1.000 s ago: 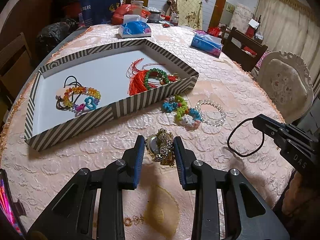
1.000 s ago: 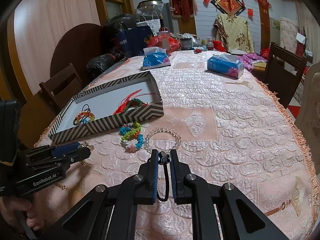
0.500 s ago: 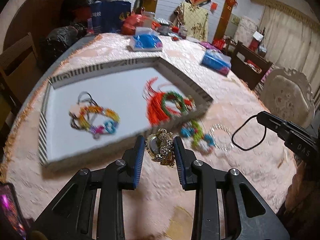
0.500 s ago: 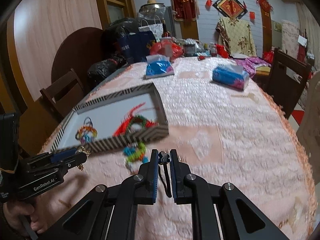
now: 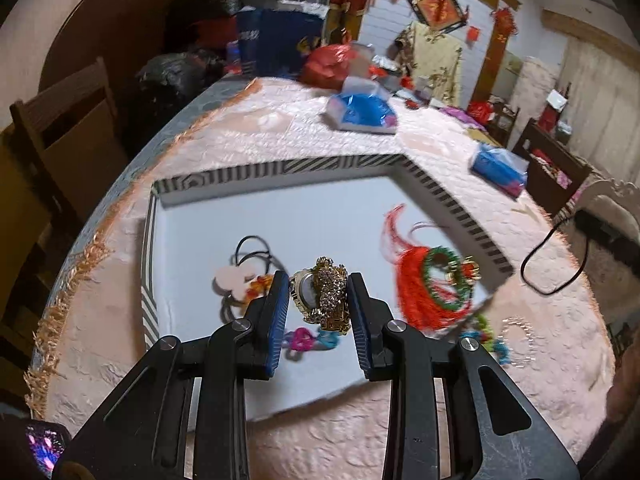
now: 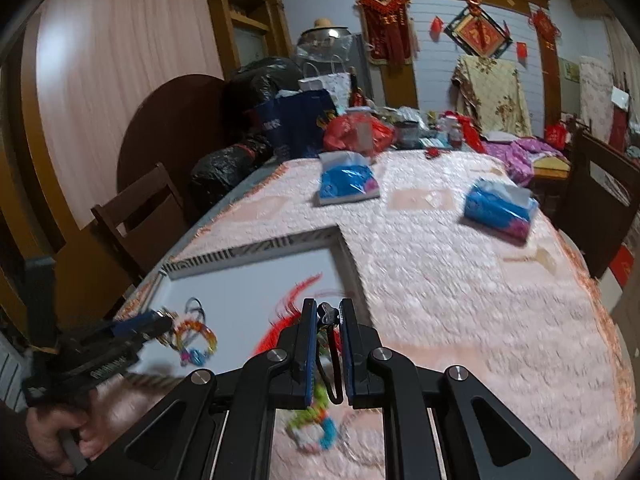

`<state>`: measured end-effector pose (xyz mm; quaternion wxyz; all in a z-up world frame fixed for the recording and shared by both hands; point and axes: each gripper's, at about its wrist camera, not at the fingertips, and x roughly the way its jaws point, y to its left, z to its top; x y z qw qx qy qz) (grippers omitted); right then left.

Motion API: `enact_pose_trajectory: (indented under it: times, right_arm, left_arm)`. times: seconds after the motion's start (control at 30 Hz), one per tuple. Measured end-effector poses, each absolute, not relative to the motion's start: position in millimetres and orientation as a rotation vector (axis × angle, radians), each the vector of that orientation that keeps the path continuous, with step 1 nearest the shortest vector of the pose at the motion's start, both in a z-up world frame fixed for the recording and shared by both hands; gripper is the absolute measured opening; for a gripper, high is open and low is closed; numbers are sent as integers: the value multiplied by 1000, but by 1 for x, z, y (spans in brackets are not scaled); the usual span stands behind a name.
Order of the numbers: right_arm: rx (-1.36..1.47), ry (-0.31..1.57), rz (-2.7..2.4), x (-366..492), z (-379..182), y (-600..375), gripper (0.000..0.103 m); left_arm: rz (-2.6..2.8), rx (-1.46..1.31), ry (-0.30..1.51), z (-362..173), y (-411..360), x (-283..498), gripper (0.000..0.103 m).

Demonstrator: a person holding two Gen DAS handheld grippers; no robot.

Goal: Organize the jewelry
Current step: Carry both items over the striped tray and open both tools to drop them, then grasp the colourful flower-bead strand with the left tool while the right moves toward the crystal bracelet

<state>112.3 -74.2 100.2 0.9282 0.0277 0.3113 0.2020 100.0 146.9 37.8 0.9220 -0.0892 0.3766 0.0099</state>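
My left gripper (image 5: 318, 296) is shut on a gold rhinestone watch (image 5: 326, 294) and hangs over the near part of the striped tray (image 5: 280, 168). In the tray lie a rainbow bead bracelet with black hair ties (image 5: 248, 280) and a red tassel with a green bead ring (image 5: 432, 284). My right gripper (image 6: 327, 316) is shut on a black hair tie (image 6: 332, 368) whose loop dangles below; it sits above the tray's near right corner (image 6: 340, 240). The left gripper (image 6: 136, 328) shows at the left of the right wrist view. Colourful bead bracelets (image 6: 312, 428) and a clear bead bracelet (image 5: 518, 340) lie on the cloth outside the tray.
The table carries a pink quilted cloth (image 6: 460, 280). Two blue tissue packs (image 6: 348, 180) (image 6: 500, 208) lie farther back, with bags and clutter (image 6: 356, 132) at the far end. Wooden chairs (image 6: 140, 216) stand at the left edge and a dark chair (image 6: 600, 200) at the right.
Both grippers have moved forward and up from the bare cloth to over the tray, each carrying its piece. The loose bracelets now lie below and behind the fingers.
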Motion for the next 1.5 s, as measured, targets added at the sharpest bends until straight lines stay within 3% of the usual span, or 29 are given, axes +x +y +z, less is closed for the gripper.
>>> enact_pose_trajectory:
  times: [0.5,0.97,1.03,1.1,1.13,1.37,1.5]
  right_arm:
    - [196,793,590,170,54,-18,10]
    - [120,895,520,182,9,-14,10]
    - [126,903,529,184,9,-14,15]
    - [114,895,517,183,13,-15,37]
    - [107,884,506,182,15,-16,41]
    - [76,855,507,171,37,-21,41]
    - [78,861,486,161,48,-35,41]
  left_arm:
    - [66,-193,849,5,158,113,28]
    - [51,-160,866,-1,148,122,29]
    - [51,-152,868,1,147,123,32]
    - [51,-141,862,3,144,123,39]
    - [50,-132,857,5,142,122,40]
    - [55,-111,822,23,133,113,57]
    - [44,-96,816,31,123,104,59]
